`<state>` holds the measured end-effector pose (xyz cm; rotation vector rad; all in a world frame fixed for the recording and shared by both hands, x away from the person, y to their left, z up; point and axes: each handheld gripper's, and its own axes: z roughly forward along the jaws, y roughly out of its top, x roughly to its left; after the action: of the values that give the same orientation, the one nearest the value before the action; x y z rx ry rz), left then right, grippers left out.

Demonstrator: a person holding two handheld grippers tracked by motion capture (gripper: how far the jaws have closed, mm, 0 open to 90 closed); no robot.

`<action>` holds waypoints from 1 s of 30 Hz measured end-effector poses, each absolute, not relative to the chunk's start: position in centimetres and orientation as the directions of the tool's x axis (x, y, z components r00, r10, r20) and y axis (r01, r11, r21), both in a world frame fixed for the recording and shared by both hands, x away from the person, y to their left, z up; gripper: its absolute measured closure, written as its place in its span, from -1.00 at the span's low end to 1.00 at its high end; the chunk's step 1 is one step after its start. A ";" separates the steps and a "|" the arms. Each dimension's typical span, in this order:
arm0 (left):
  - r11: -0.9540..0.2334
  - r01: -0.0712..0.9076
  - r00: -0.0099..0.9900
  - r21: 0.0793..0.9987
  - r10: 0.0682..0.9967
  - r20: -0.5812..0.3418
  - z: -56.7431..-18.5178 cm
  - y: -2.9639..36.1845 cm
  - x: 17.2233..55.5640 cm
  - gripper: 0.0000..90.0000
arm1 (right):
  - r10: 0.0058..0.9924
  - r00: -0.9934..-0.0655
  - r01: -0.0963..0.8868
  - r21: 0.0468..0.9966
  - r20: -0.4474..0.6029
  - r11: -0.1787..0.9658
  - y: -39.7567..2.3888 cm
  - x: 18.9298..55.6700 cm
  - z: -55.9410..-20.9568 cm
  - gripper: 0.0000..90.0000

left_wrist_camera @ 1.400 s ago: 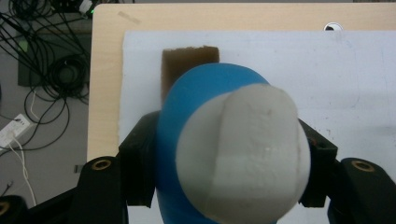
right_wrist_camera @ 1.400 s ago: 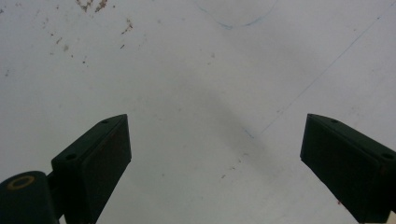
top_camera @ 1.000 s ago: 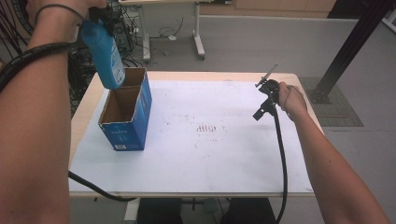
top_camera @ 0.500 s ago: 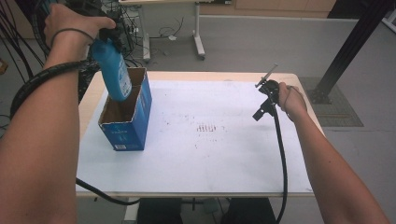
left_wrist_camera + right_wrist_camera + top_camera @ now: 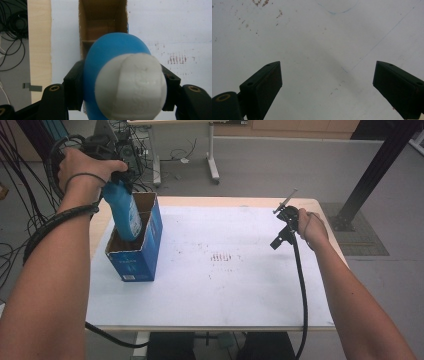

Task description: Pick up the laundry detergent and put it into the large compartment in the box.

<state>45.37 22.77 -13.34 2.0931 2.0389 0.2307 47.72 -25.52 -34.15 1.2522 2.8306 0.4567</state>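
Note:
A blue bottle [image 5: 123, 216] with a white cap [image 5: 130, 87] hangs upright, its lower part inside the open-topped blue cardboard box [image 5: 134, 257] at the table's left. My left gripper [image 5: 116, 181] is shut on the bottle's neck from above. In the left gripper view the bottle [image 5: 112, 50] sits clamped between the jaws of that gripper [image 5: 122, 85], over the box's brown inside [image 5: 102, 20]. At the table's right side my right gripper [image 5: 282, 227] stands open. In the right gripper view that gripper [image 5: 327, 82] has just bare white sheet between its fingers.
A white sheet [image 5: 225, 290] with small reddish marks [image 5: 219, 256] covers the wooden table. Black cables [image 5: 15, 235] lie on the floor at the left. Another desk's legs [image 5: 212, 160] stand behind, and a black post [image 5: 375, 170] rises at the far right.
My left hand has come down and a little right, lowering the bottle from above the box into its opening. The right hand has stayed where it was.

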 end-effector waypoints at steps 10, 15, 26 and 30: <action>-0.019 0.974 0.031 0.225 0.998 -0.051 -16.1 23.1 45.4 -0.16 | 0.727 -0.677 0.724 0.274 0.112 0.633 -25.7 47.7 -34.2 -0.82; -0.020 0.977 0.032 0.211 0.998 -0.053 -17.6 23.2 45.5 -0.16 | 0.727 -0.678 0.723 0.274 0.110 0.634 -25.7 47.7 -34.2 -0.82; -0.013 0.984 0.024 0.178 0.998 -0.060 -20.2 23.0 45.7 -0.16 | 0.726 -0.678 0.723 0.275 0.112 0.633 -25.8 47.6 -34.2 -0.82; -0.018 0.985 0.028 0.170 0.998 -0.057 -20.9 23.0 45.7 -0.16 | 0.727 -0.678 0.724 0.274 0.113 0.633 -25.8 47.6 -34.2 -0.82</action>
<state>45.71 23.03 -20.91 2.1294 2.0802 0.1173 47.63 -25.81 -34.20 1.2579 2.8313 0.4690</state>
